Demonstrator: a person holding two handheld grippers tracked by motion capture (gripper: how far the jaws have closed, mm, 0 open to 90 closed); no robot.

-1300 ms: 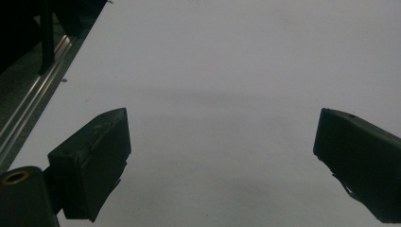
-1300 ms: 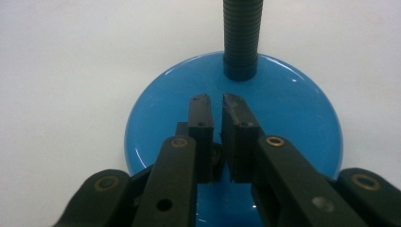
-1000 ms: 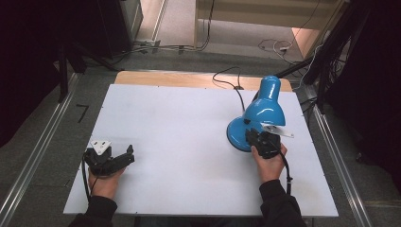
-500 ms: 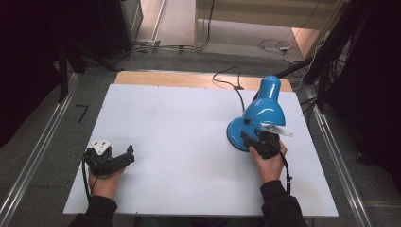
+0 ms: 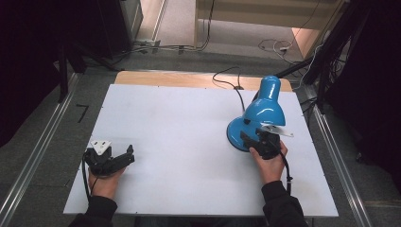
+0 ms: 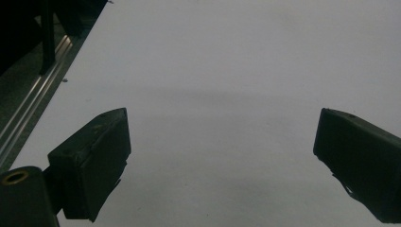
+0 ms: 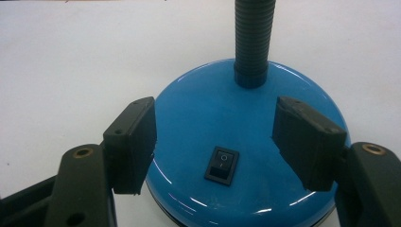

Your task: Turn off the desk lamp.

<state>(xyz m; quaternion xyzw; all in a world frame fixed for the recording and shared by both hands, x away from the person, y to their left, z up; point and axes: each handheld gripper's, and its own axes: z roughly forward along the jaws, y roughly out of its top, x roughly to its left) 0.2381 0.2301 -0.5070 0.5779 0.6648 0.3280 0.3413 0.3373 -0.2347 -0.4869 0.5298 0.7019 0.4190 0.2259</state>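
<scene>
Blue desk lamp (image 5: 257, 124) stands upright near the right edge of the white tabletop (image 5: 179, 127), its round base bearing a black rocker switch (image 7: 221, 165) and a ribbed black neck (image 7: 253, 40). Just on the person's side of that base sits the right gripper (image 5: 250, 139), whose jaws have just been opening; they now stand wide over the base, with the switch between them, pressing on nothing. Well left of the lamp, the left gripper (image 5: 124, 158) rests spread apart over bare tabletop.
</scene>
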